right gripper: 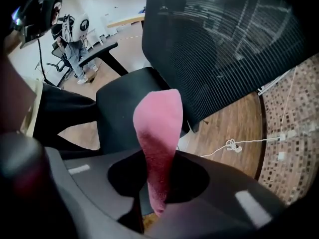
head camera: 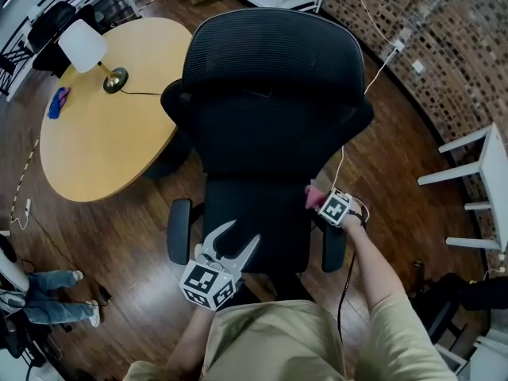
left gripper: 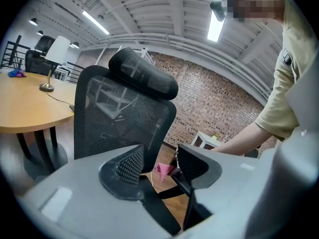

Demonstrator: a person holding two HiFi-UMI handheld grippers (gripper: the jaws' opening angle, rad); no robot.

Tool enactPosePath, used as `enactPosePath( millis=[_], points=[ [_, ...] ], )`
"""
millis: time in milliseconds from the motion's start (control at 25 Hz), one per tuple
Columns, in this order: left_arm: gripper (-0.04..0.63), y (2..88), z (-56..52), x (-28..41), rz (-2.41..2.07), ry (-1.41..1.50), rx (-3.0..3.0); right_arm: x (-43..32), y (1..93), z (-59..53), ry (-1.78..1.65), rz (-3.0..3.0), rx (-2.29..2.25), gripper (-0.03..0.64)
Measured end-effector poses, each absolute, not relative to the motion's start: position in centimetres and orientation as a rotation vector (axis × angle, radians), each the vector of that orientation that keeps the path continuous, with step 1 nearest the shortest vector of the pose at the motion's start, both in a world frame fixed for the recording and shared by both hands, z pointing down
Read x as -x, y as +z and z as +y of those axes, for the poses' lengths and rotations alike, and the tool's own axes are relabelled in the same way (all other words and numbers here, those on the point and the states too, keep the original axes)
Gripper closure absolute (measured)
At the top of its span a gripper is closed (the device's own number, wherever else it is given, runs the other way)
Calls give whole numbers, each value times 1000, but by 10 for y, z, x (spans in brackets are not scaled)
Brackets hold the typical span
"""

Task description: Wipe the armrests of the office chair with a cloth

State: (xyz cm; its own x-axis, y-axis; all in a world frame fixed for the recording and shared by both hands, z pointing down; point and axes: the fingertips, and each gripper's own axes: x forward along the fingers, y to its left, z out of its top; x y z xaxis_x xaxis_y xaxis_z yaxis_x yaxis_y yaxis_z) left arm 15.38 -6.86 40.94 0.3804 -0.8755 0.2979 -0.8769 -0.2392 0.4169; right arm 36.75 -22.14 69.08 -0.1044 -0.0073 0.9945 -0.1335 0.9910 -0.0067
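- Right gripper [head camera: 317, 203] has its jaws closed on a pink cloth [right gripper: 157, 128]; in the right gripper view a folded length of the cloth sticks out well past the jaw tips.
- It points down at the right side of the office chair [head camera: 270, 94], over the rear end of the right armrest [head camera: 333, 248], close by the edge of the seat.
- No view shows whether the cloth touches the armrest.
- Left gripper [head camera: 236, 240] has its jaws partway apart with nothing between them; in its own view only the distant pink cloth shows through the gap.
- It hovers over the front of the chair's seat, nearer the left armrest [head camera: 179, 230] than the right one, pointing toward the mesh backrest.
- Both armrests are black padded bars, one on either side of the seat.
- To the chair's left stands a round wooden table [head camera: 103, 141], and on it a lamp [head camera: 83, 46] with a white shade and a small blue thing [head camera: 58, 101].
- Behind the chair and to its right, a white cable [head camera: 373, 78] trails across the wooden floor toward a brick wall [head camera: 413, 22].
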Motion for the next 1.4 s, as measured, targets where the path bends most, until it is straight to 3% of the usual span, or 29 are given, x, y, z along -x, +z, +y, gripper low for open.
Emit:
enactPosePath(
  millis=[280,560,960,1160,1400],
  points=[
    [393,414,-66,-160,-1412,28,-2181,-357,687,-189,148,-1781,-69,551],
    [393,399,-58,-137,-1308,5,-2231,-369,693,-84,260,-1681,88,552],
    [397,402,-41,-136,-916,61,-2447,-435,676,63,643,-1565,-323,551],
    [397,397,-47,-181,-807,132,-2523,-440,639,51,833,-1842,-714,551],
    [397,403,-91,-293,-799,202,-2575,-485,581,-29,1038,-2246,-975,550]
  ],
)
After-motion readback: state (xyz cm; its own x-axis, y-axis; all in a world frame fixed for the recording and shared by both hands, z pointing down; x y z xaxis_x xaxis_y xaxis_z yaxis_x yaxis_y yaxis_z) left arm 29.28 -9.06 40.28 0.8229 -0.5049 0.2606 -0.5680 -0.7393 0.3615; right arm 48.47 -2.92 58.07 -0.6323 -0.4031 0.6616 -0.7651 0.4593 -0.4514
